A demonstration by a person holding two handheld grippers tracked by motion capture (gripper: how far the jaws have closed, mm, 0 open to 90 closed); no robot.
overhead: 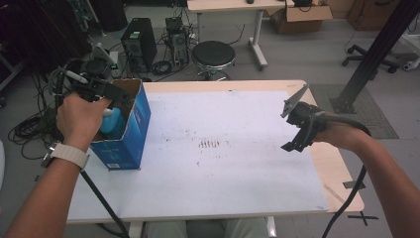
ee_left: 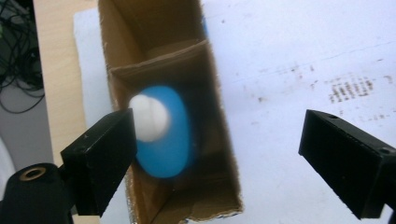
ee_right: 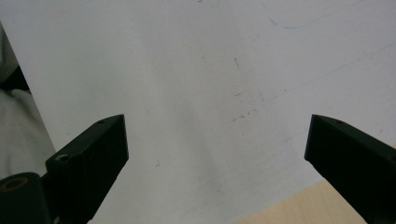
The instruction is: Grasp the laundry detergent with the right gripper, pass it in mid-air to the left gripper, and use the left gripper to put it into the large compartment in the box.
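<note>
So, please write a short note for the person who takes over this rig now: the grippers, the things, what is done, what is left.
Left gripper: above the open blue box, fingers wide apart, holding nothing.
Right gripper: open and empty, over the white sheet near the table's right edge.
Blue bottle with white cap: stands inside the box, in the compartment in front of the cardboard divider, free of the fingers.
Done: bottle appears placed in the box.
Left: probably only to draw the left gripper away; no other item lies on the table.
</note>
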